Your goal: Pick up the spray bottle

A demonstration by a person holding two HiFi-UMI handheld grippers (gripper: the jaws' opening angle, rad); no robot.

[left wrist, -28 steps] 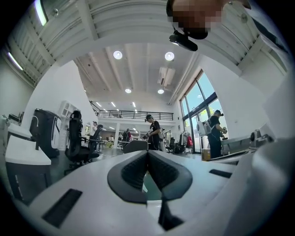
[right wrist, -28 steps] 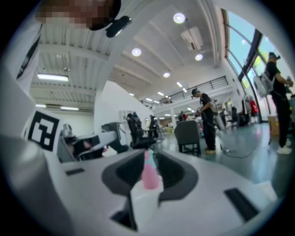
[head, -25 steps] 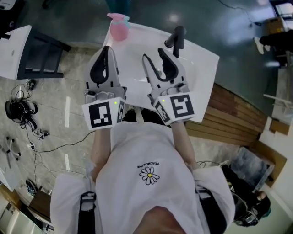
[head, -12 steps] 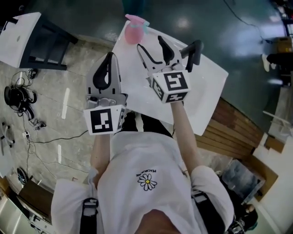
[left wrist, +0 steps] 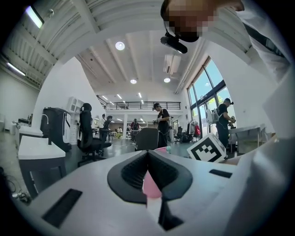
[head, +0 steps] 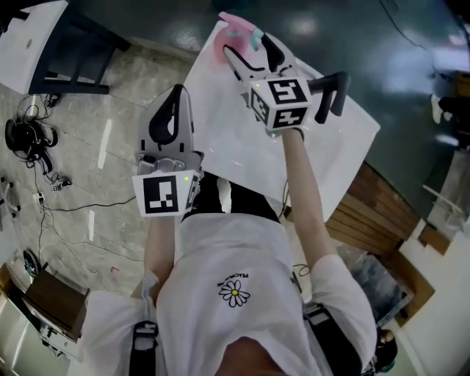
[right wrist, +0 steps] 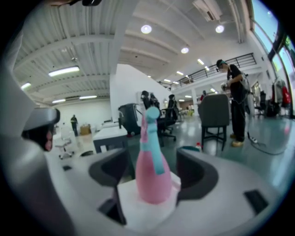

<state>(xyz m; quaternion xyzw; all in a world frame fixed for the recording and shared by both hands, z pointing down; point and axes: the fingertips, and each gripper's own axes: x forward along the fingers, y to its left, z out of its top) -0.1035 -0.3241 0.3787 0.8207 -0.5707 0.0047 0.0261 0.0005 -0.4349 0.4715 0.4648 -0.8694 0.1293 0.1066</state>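
Spray bottle of pink plastic with a teal trigger (right wrist: 152, 173) stands upright on the white tabletop (head: 229, 126), at the top centre of the head view. The right claw (head: 252, 45) is opening wide around it, with the bottle between its jaws and neither pad touching. The left claw (left wrist: 148, 155), lower and further left, is pressed together and empty, well short of the bottle.

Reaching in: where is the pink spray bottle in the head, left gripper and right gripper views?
Head view: spray bottle at top centre, behind the right gripper.
Left gripper view: low centre, a pink sliver behind the shut jaws of the left gripper.
Right gripper view: it stands centre, between the opening jaws.
Shared landmark: the white table under it.
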